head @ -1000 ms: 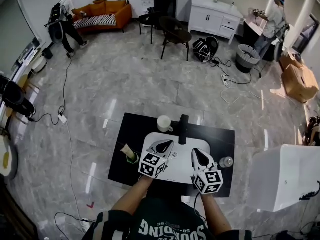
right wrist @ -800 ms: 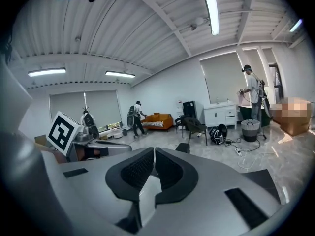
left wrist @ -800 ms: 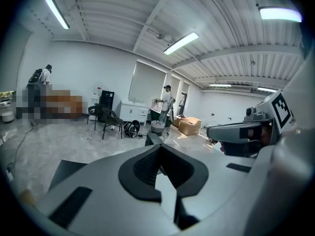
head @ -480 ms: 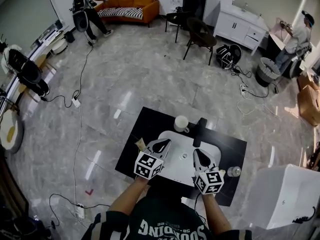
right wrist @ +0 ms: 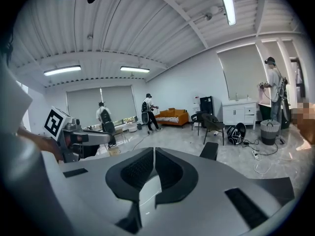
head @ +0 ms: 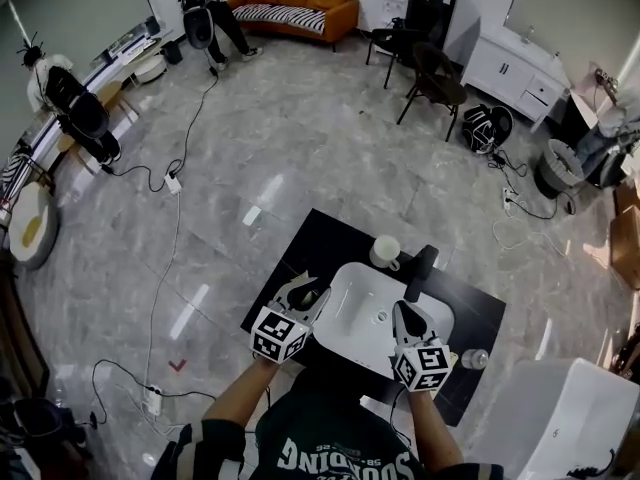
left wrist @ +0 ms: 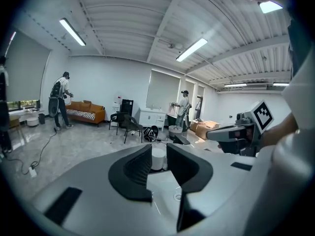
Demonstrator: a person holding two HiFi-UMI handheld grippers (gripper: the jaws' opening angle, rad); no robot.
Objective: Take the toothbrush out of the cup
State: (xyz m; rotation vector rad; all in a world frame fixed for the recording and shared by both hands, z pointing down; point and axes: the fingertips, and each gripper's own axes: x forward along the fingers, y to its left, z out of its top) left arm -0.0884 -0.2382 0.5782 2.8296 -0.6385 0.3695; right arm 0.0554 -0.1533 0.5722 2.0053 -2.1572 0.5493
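My left gripper hovers over the left rim of the white sink. Its jaws have just been opening and stand slightly apart, with nothing between them. A white cup stands behind the sink and shows through the gap between the left jaws. My right gripper is over the sink's right side. Its jaws are together and hold nothing. I see no toothbrush. The green cup from the earlier frames is hidden by the left gripper.
The sink sits in a black table with a black faucet at its back right. A small clear bottle stands near the right front corner. Cables, chairs and several people are spread across the grey floor.
My left gripper has moved left, from over the basin to its left rim. The green cup with a stick in it, seen beside that gripper earlier, no longer shows. The head view has swung.
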